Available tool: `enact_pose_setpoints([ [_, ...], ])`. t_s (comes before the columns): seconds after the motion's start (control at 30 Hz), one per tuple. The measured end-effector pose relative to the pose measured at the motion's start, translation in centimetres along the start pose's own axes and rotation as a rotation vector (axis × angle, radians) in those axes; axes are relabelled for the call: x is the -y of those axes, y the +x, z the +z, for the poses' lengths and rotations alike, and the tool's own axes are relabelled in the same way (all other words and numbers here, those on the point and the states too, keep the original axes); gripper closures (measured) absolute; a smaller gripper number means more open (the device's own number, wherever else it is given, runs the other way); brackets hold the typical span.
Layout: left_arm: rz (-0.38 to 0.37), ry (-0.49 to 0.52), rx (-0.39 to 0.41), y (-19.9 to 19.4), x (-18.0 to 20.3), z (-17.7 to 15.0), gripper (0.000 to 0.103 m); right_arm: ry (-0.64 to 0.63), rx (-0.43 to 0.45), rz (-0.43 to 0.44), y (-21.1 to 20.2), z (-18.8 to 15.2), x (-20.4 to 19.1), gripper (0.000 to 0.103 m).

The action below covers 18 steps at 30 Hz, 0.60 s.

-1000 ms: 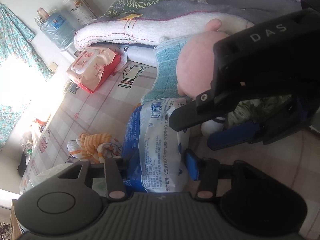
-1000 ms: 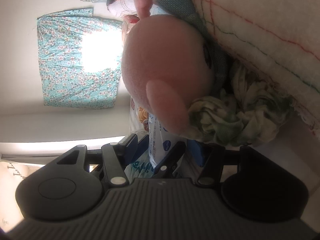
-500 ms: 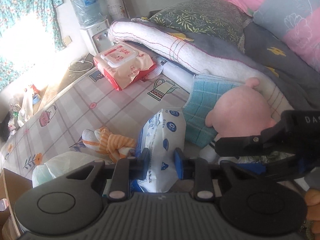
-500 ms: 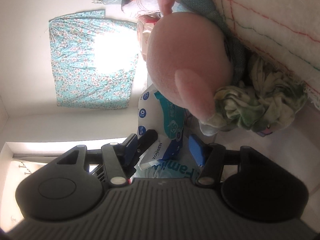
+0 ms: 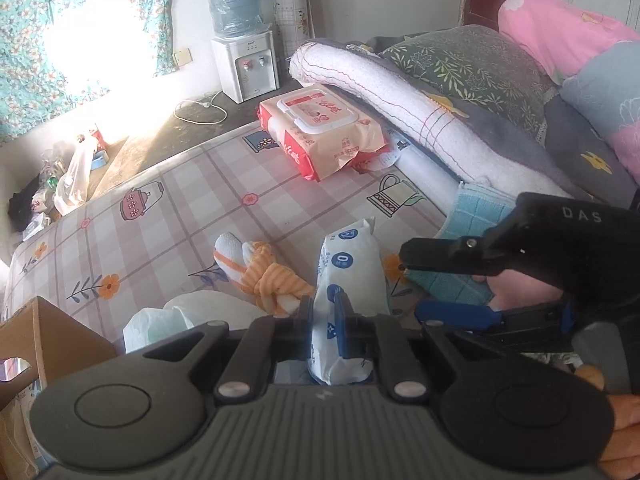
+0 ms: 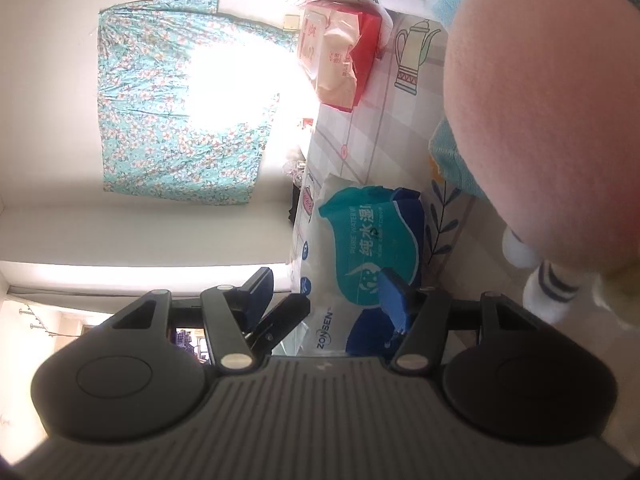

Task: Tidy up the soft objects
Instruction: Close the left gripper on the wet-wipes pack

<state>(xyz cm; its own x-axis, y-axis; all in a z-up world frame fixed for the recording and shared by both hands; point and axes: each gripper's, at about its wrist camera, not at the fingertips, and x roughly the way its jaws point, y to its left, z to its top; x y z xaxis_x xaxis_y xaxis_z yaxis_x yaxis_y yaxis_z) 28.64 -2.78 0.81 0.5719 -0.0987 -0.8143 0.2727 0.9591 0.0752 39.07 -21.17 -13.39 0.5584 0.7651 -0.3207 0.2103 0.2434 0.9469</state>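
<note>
My left gripper (image 5: pixel 325 312) is shut on a blue and white wet-wipes pack (image 5: pixel 347 276) and holds it upright above the patterned bed sheet (image 5: pixel 180 208). The same pack fills the middle of the right wrist view (image 6: pixel 368 248). My right gripper (image 6: pixel 326 288) is open, its jaws wide apart beside the pack; it also shows in the left wrist view (image 5: pixel 416 284). A pink plush toy (image 6: pixel 544 120) lies close on the right on a blue towel (image 5: pixel 476 216). An orange striped cloth toy (image 5: pixel 264 276) lies on the sheet.
A red and beige wipes pack (image 5: pixel 324 128) lies at the back near rolled white bedding (image 5: pixel 400 108) and pillows (image 5: pixel 468 60). A cardboard box (image 5: pixel 44 340) stands at the left edge, a white bag (image 5: pixel 192 316) beside it. A water dispenser (image 5: pixel 244 52) stands by the wall.
My left gripper has closed on the wipes pack and lifted it, turning upright. My right gripper has let go of the pack, opened and pulled back; the pink plush now looms nearer.
</note>
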Motion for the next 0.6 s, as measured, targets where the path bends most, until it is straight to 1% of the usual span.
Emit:
enact_pose_setpoints([
  [0.1,0.009,-0.014,-0.006,0.3,-0.7,-0.1,0.091,0.016,0.004,-0.050,2.2,1.2,0.4,0.044],
  [0.2,0.025,-0.022,-0.023,0.8,-1.2,-0.1,0.091,0.020,-0.013,-0.097,4.2,1.4,0.7,0.043],
  [0.23,0.028,-0.026,-0.028,1.0,-1.5,-0.2,0.091,0.008,-0.010,-0.113,4.8,1.6,0.6,0.041],
  [0.33,0.024,-0.043,-0.033,1.2,-1.9,-0.2,0.090,-0.006,-0.015,-0.119,6.1,2.7,0.4,0.035],
  [0.37,0.019,-0.049,-0.030,1.1,-2.0,-0.2,0.089,-0.011,-0.018,-0.124,6.8,2.9,0.3,0.032],
  [0.4,0.014,-0.051,-0.027,1.0,-2.0,-0.2,0.086,-0.017,-0.024,-0.134,7.6,3.1,-0.3,0.032],
  [0.47,0.013,-0.034,-0.021,0.8,-1.8,-0.3,0.084,-0.025,-0.039,-0.154,8.1,3.5,-0.3,0.031],
  [0.5,0.020,-0.020,-0.018,0.7,-1.6,-0.4,0.084,-0.027,-0.052,-0.163,7.8,3.7,-0.3,0.031],
  [0.6,0.043,0.008,-0.004,0.5,-1.3,-0.6,0.080,-0.028,-0.089,-0.184,8.4,3.3,-1.5,0.028],
])
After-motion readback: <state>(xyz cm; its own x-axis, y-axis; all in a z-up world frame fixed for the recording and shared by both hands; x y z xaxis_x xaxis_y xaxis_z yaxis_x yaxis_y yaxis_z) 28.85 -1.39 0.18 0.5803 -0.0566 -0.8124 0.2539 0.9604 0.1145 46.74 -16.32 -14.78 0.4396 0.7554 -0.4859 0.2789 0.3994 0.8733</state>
